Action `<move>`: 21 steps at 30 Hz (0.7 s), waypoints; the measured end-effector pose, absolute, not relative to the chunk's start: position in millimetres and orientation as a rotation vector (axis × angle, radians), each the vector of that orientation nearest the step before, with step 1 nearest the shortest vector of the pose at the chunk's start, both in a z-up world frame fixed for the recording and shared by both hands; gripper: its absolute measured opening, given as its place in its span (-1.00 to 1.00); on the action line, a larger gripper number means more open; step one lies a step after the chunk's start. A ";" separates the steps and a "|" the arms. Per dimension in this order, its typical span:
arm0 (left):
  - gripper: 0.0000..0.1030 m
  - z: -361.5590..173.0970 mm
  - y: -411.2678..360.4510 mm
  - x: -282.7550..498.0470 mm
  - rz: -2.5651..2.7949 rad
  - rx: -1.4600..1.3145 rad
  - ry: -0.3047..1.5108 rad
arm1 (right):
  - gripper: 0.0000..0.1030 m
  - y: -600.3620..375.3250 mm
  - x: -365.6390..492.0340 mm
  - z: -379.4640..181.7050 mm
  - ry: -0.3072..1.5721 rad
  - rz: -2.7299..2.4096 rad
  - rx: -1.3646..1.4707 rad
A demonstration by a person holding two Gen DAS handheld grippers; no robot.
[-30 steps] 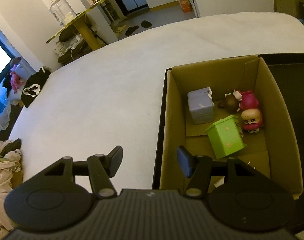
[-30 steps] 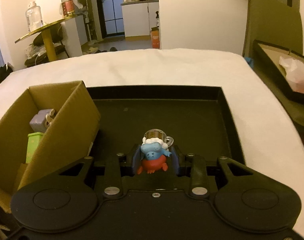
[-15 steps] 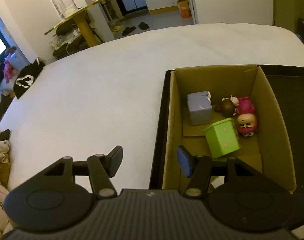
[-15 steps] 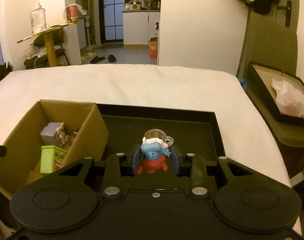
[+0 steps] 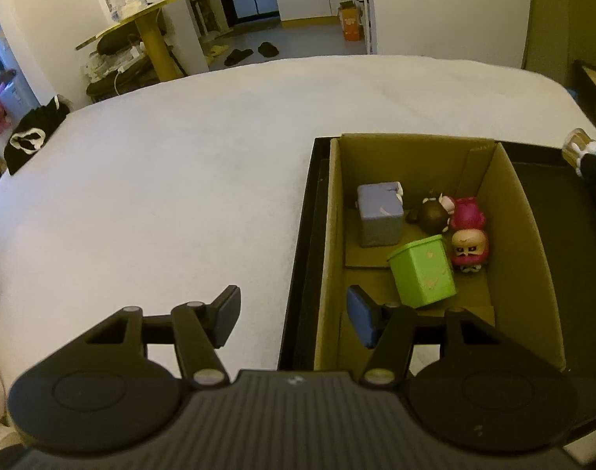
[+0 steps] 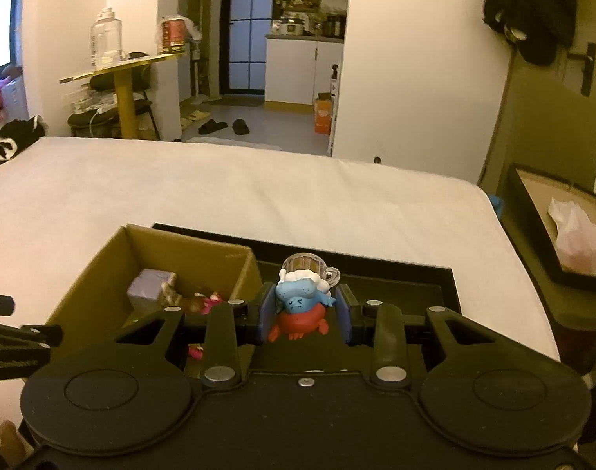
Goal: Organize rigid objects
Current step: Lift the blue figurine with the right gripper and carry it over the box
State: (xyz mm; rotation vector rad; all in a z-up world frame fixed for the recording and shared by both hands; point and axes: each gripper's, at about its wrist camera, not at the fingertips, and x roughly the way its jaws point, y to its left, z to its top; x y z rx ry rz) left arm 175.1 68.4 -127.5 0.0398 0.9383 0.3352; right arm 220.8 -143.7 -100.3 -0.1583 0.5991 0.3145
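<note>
Cardboard box (image 5: pixel 525 235): holds purple cube (image 5: pixel 380 219), green cube (image 5: pixel 423 272), three figurines. Right gripper (image 6: pixel 305 315) clamps blue figurine (image 6: pixel 302 301) just right of box, pending deposit. Left gripper (image 5: pixel 294 315): spread wide, empty.

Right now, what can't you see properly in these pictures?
- Blue toy: its sides, right wrist view, covered by the right gripper fingers; cut by the edge in the left view.
- Cardboard box: near floor, both views, behind the gripper bodies.
- Pink toy: right view, mostly hidden, too small.
</note>
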 end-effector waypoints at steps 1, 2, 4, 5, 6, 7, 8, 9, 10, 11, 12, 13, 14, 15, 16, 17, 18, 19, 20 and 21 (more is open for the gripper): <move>0.13 -126.7 69.6 174.4 0.332 0.032 0.932 | -0.37 -140.6 220.2 -98.7 0.593 0.320 -0.171; 0.13 -125.6 71.1 173.5 0.326 0.022 0.922 | -0.37 -137.1 219.2 -97.1 0.587 0.327 -0.186; 0.13 -124.6 74.1 171.2 0.315 0.002 0.913 | -0.37 -129.0 217.6 -94.2 0.577 0.343 -0.217; 0.13 -124.8 74.8 171.4 0.311 -0.006 0.911 | -0.36 -125.3 217.2 -93.0 0.573 0.350 -0.229; 0.13 -125.0 76.0 171.1 0.306 -0.016 0.910 | -0.36 -121.5 216.8 -91.8 0.570 0.355 -0.240; 0.13 -125.0 77.1 171.6 0.301 -0.026 0.908 | -0.36 -118.7 216.1 -90.7 0.567 0.359 -0.248; 0.13 -125.5 78.4 172.0 0.295 -0.038 0.908 | -0.36 -115.2 215.8 -89.6 0.563 0.364 -0.256; 0.12 -125.7 79.7 172.3 0.291 -0.049 0.910 | -0.36 -111.9 215.3 -88.5 0.560 0.369 -0.262; 0.10 -125.7 81.0 172.3 0.283 -0.061 0.911 | -0.36 -108.4 214.4 -87.3 0.556 0.376 -0.270; 0.07 -125.6 81.9 172.3 0.275 -0.070 0.909 | -0.36 -104.8 214.1 -86.3 0.552 0.383 -0.277; 0.06 -125.4 82.2 172.3 0.268 -0.073 0.907 | -0.36 -101.5 213.4 -85.2 0.549 0.393 -0.283; 0.06 -125.4 82.0 172.3 0.262 -0.074 0.904 | -0.36 -99.2 213.0 -84.3 0.549 0.404 -0.282; 0.06 -125.4 82.2 172.1 0.257 -0.075 0.901 | -0.36 -96.8 212.8 -83.6 0.551 0.423 -0.274; 0.06 -125.4 82.9 171.7 0.252 -0.077 0.900 | -0.36 -95.0 212.3 -83.1 0.552 0.443 -0.266; 0.04 -125.8 84.0 171.0 0.246 -0.083 0.900 | -0.36 -92.2 211.9 -83.3 0.553 0.464 -0.264; 0.01 -126.5 85.1 170.9 0.240 -0.090 0.902 | -0.36 -88.3 211.7 -84.0 0.554 0.477 -0.271; -0.02 -127.1 86.3 171.3 0.236 -0.097 0.904 | -0.36 -83.9 211.5 -85.1 0.556 0.489 -0.281; -0.10 -127.9 87.3 171.8 0.230 -0.104 0.909 | -0.36 -80.1 211.9 -86.4 0.561 0.499 -0.287; -0.19 -129.0 87.9 172.4 0.225 -0.111 0.915 | -0.36 -76.9 212.3 -87.6 0.567 0.507 -0.289; -0.25 -130.3 88.6 173.4 0.220 -0.117 0.921 | -0.36 -73.1 213.4 -89.5 0.577 0.516 -0.291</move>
